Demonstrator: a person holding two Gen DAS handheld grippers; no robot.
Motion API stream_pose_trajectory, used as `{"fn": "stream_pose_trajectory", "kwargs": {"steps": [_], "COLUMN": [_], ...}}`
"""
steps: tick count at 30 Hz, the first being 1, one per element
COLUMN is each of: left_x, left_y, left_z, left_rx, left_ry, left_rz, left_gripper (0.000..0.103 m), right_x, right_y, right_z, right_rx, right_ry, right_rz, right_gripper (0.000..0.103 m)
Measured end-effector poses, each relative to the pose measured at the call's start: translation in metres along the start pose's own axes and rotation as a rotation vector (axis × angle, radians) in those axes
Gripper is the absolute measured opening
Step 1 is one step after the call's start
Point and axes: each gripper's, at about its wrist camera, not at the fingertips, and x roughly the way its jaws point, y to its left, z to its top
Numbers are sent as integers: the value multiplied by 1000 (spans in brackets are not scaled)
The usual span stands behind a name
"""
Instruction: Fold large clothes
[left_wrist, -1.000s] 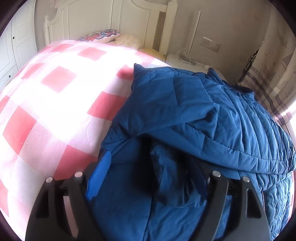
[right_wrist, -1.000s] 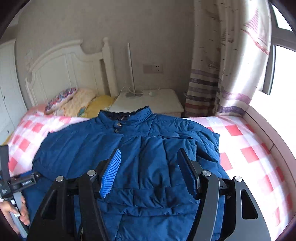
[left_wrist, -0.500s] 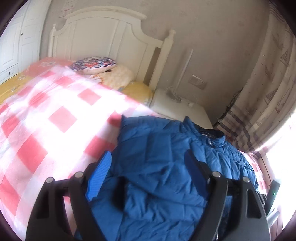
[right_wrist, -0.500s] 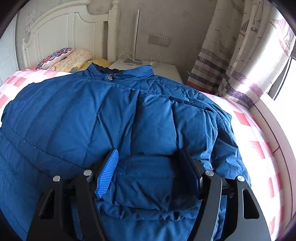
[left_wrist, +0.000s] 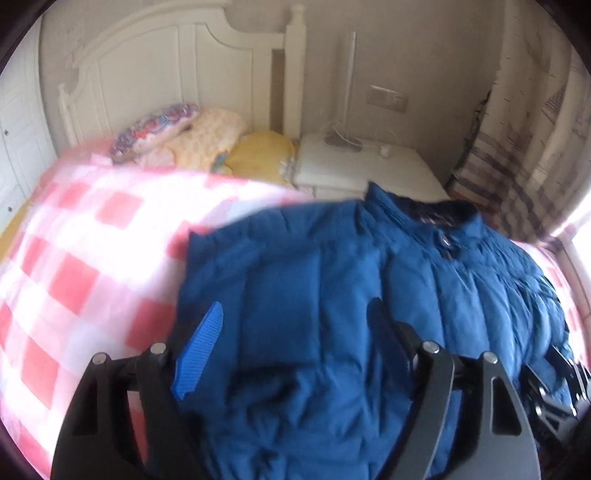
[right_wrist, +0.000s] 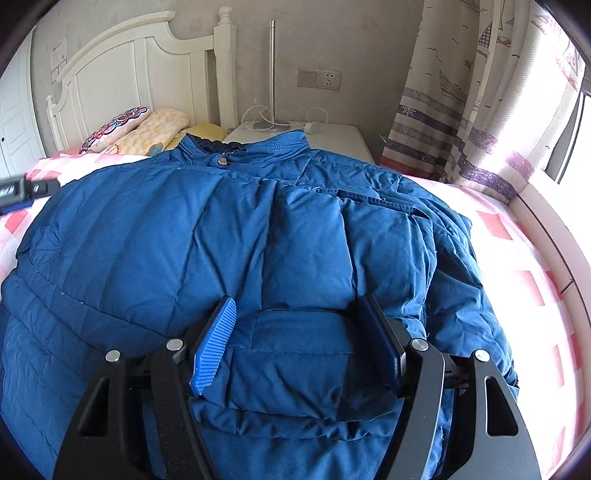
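Note:
A large blue quilted jacket (right_wrist: 229, 236) lies spread on the bed, collar toward the headboard, with both sleeves folded in over the body. It also shows in the blurred left wrist view (left_wrist: 332, 280). My right gripper (right_wrist: 295, 317) is open, its jaws wide on either side of a folded sleeve end at the jacket's near edge. My left gripper (left_wrist: 295, 321) is open above the jacket's left part, holding nothing. The left gripper's body shows at the left edge of the right wrist view (right_wrist: 26, 188); the right gripper's body shows at the lower right of the left wrist view (left_wrist: 554, 391).
The bed has a pink-and-white checked cover (left_wrist: 81, 258). Pillows (right_wrist: 136, 129) lie by the white headboard (right_wrist: 140, 66). A white nightstand (right_wrist: 328, 136) with a lamp stands beyond the collar. A striped curtain (right_wrist: 461, 110) hangs right, by the window ledge (right_wrist: 554, 236).
My left gripper let go of the sleeve it held, lifted and swung right over the jacket. My right gripper came down to the jacket's near edge and has stayed there.

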Motion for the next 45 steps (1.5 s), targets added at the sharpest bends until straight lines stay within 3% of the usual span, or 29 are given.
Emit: {"fn": "stream_pose_trajectory", "kwargs": {"steps": [3, 5, 8, 11, 14, 17, 19, 20, 23, 25, 28, 30, 32, 34, 38, 40, 42, 45], "left_x": [51, 81, 82, 45, 16, 28, 50, 54, 47, 18, -17, -14, 5, 16, 18, 18, 18, 19], "left_y": [17, 24, 17, -3, -62, -120, -132, -128, -101, -73, -29, -3, 9, 7, -6, -4, 1, 0], "left_z": [21, 20, 20, 21, 14, -2, -13, -15, -15, -18, -31, -42, -53, -63, -63, -63, -64, -65], "left_rx": [-34, -48, -6, 5, 176, 353, 356, 325, 222, 163, 85, 36, 44, 91, 149, 148, 134, 135], "left_ry": [145, 216, 212, 103, 26, 56, 109, 103, 116, 45, -40, -10, 44, 26, 21, 20, 26, 27], "left_rz": [21, 21, 49, 21, -35, -41, -11, -17, -95, -120, -52, -2, 6, 12, 97, 96, 79, 83], "left_gripper": [80, 85, 85, 84, 85, 86, 87, 91, 88, 88, 94, 94, 97, 100, 101, 101, 101, 102], "right_x": [0, 0, 0, 0, 0, 0, 0, 0, 1, 0, 0, 0, 0, 0, -1, -7, -21, -31], "right_y": [-1, -1, -2, -2, -3, -2, -2, -2, -3, -4, -4, -5, -3, -1, 1, 5, 14, 40], "right_z": [0, 0, 1, 1, 1, 1, 1, 1, 1, 1, 1, 1, 1, 0, 2, 10, 23, 49], "right_rx": [5, 8, 11, 13, 12, 12, 13, 14, 15, 17, 22, 23, 16, 2, -10, -25, -26, -53], "right_ry": [0, -1, 0, -1, 0, 0, -1, -1, 0, -1, -5, -7, -8, -8, 10, 35, -22, -100], "right_rz": [6, 15, 20, 25, 24, 24, 26, 28, 31, 36, 47, 50, 43, 30, 33, -1, -20, 25], "right_gripper": [67, 68, 68, 68, 69, 69, 69, 69, 70, 70, 72, 72, 73, 74, 76, 75, 75, 77]}}
